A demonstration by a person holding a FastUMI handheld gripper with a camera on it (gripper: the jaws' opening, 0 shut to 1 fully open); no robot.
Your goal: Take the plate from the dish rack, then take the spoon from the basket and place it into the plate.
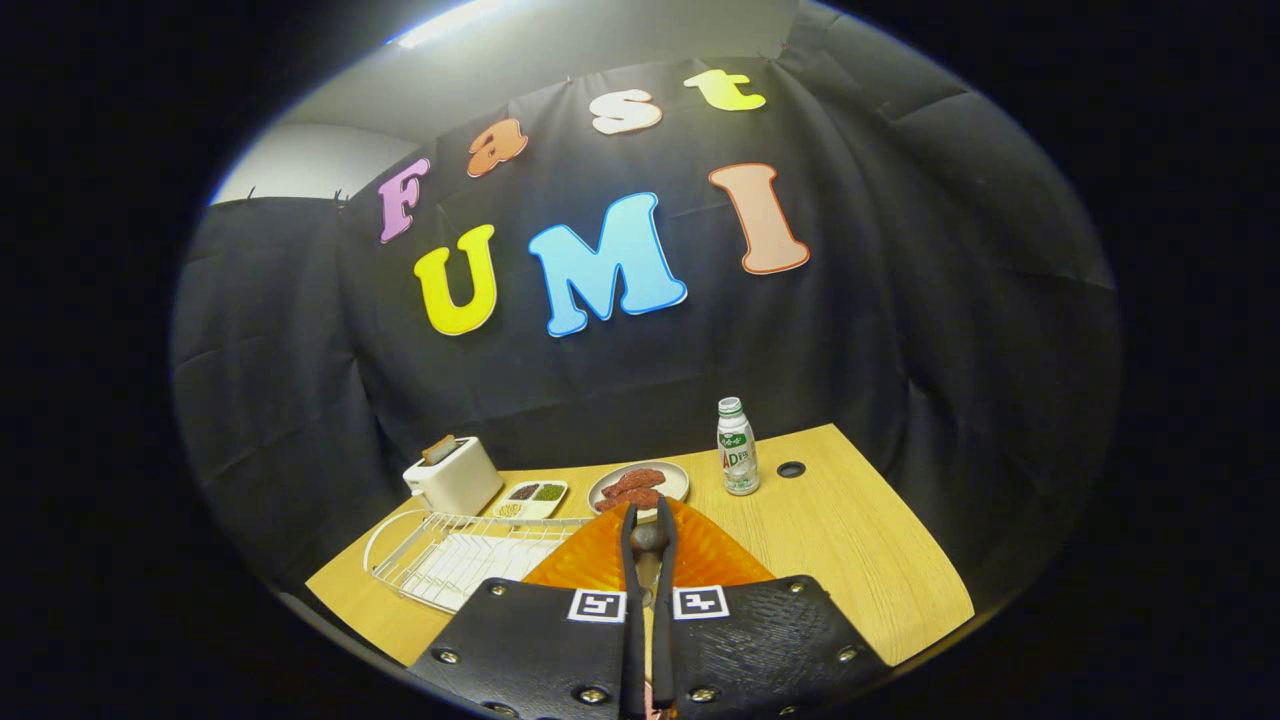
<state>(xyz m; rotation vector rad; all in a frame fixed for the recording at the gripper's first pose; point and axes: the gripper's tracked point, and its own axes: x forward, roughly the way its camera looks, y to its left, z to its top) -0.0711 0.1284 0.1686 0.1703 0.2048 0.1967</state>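
Gripping near the lower centre of the frame, the black two-finger gripper (648, 520) has its fingers drawn almost together on the rim of a ribbed, translucent orange plate (700, 560), which fans out to either side of them and appears lifted above the light wooden table (860, 560). Left of the fingers lies the white wire dish rack (450, 560), now holding no plate. Beyond the fingertips sits a pale round dish of reddish-brown food (638, 485); left of it are a small white tray with divided compartments (532, 497) and a white toaster (455, 475). Right of the dish stands a small white bottle with a green cap (737, 448); its label is too small to read. The plate step looks under way; next the plate probably needs setting down flat before the spoon is fetched.
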